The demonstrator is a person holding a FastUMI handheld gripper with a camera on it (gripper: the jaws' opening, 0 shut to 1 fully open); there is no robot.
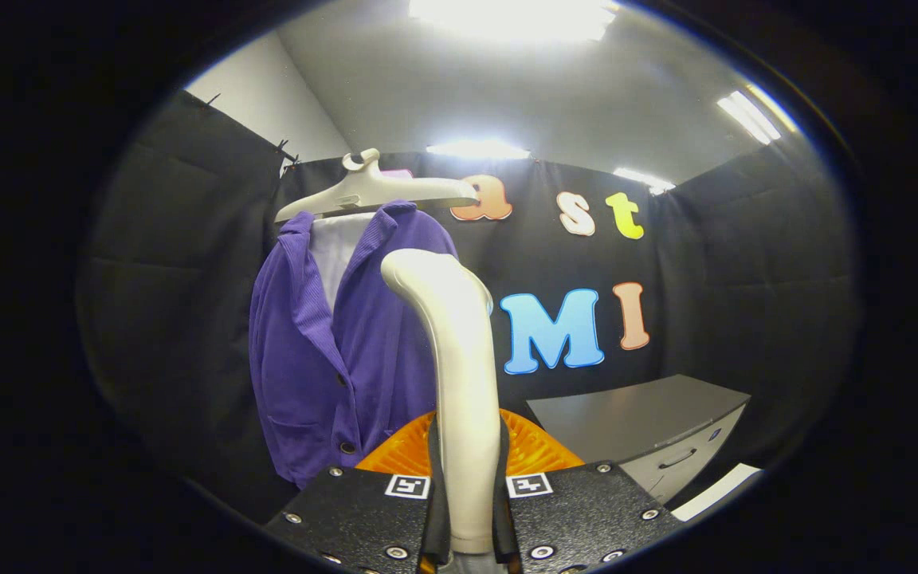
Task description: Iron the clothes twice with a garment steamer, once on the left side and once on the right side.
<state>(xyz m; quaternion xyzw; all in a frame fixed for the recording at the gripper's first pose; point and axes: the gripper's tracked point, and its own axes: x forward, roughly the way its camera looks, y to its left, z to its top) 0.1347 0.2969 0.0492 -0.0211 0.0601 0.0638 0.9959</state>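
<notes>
The garment steamer (459, 383) is gripped at its handle by the tongs (468, 510), both fingers pressed on it. The purple jacket (323, 351), hung on a hanger (371, 191), is just beyond. The head should be kept upright and drawn slowly down one side.

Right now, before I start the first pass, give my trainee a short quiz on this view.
1. True or false: the gripper is shut on the steamer handle.
2. What hangs on the hanger? A) purple jacket B) grey towel C) yellow apron
3. Fill in: beyond the fingers, opposite the jacket, stands a grey ____ with a drawer.

Key: 1 true; 2 A; 3 cabinet.
</notes>
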